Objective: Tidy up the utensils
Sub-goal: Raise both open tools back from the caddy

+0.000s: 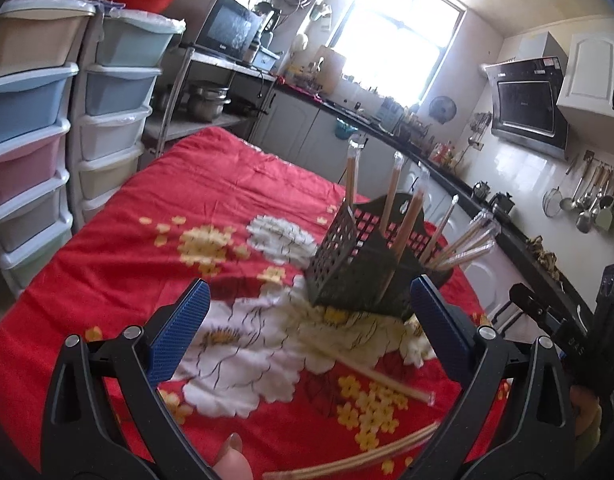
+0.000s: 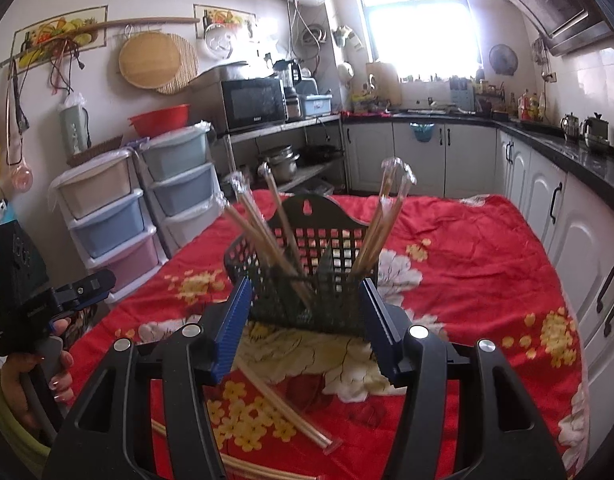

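while a red floral cloth [image 2: 467,248] covers the whole table, the black mesh utensil basket [image 2: 307,280] stands just ahead of the right gripper [image 2: 307,308], between the tips of its blue fingers [image 2: 235,320], and whether they touch its walls cannot be told. wrapped chopsticks [image 2: 259,232] lean out of the basket to both sides. a loose wrapped pair [image 2: 283,412] lies on the cloth below and behind the right jaws, and more pairs [image 2: 247,466] are cut off by the frame's bottom edge. the right jaws are spread wide and hold nothing. the left gripper [image 1: 307,320] is likewise released and empty, with the basket [image 1: 355,272] ahead and toward its right finger and another loose pair [image 1: 371,372] between its fingers on the cloth; this view is motion-blurred. plastic drawer towers [image 2: 119,208] stand off to the left.
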The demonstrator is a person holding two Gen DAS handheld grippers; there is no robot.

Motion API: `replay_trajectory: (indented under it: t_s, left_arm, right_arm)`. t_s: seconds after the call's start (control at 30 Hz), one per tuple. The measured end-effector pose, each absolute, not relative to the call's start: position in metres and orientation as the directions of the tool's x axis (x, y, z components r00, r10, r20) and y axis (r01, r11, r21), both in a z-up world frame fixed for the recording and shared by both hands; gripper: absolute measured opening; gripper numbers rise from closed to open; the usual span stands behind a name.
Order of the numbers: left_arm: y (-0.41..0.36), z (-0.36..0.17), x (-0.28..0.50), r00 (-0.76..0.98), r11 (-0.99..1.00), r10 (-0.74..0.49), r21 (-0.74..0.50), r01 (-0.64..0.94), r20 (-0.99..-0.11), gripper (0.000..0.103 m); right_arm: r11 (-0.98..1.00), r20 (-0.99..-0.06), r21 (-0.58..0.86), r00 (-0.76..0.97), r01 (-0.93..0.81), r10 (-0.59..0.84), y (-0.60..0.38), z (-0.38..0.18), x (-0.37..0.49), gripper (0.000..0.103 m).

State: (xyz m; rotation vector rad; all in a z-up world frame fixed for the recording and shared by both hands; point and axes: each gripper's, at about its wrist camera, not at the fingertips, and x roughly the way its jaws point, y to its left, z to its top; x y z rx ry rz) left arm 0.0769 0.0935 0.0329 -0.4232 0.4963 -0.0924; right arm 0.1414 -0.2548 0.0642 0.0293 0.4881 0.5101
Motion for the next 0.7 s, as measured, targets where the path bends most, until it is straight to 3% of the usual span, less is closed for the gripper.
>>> replay_trajectory:
  t_s: [0.7]
  left_arm:
    - [0.092,-0.002,0.061,0.819,0.905,-0.246,-0.425,0.003,-0.519,0.092]
  right_arm:
    - [0.877,-0.558,0.164,0.691,-0.451,0.459,-0.255,0.021,0.139,0.054]
